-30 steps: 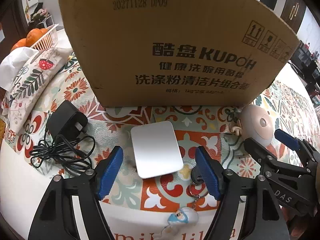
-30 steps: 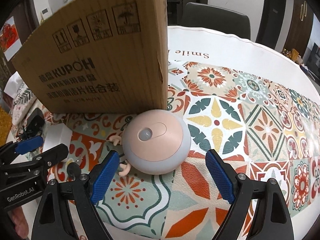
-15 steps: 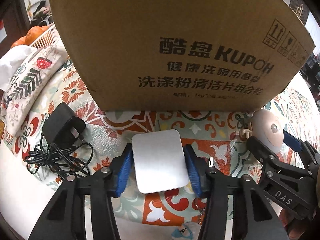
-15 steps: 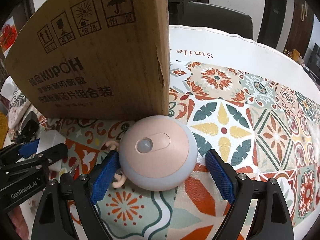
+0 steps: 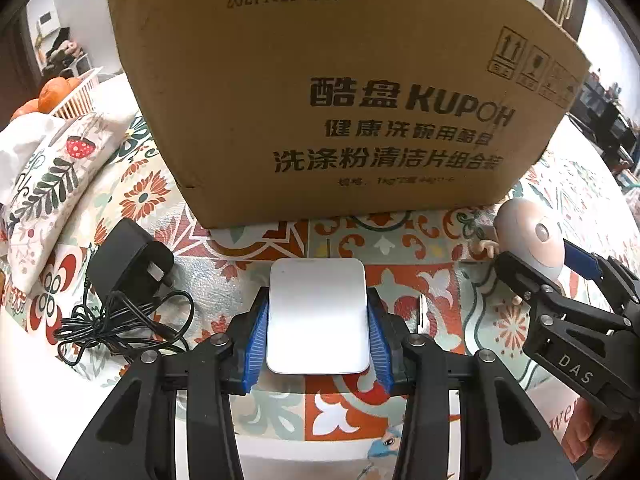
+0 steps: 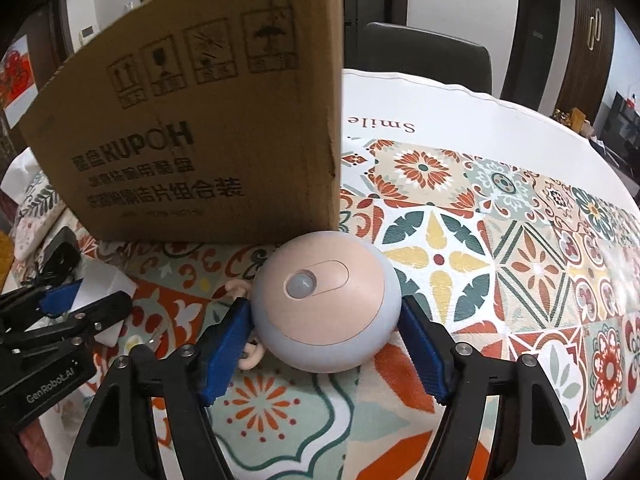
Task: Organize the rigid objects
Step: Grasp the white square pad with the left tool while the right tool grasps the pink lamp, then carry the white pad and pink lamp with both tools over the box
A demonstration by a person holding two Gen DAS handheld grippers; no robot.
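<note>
Cardboard box [image 5: 336,92] stands just behind everything on the patterned tablecloth [image 6: 480,264]. The left gripper [image 5: 318,322] is clamped on a white slab [image 5: 318,316]; the right gripper's [image 6: 326,328] closing jaws hug a round pink lamp [image 6: 326,300]. A black charger [image 5: 128,264] lies left, a key [image 5: 422,314] between.
</note>
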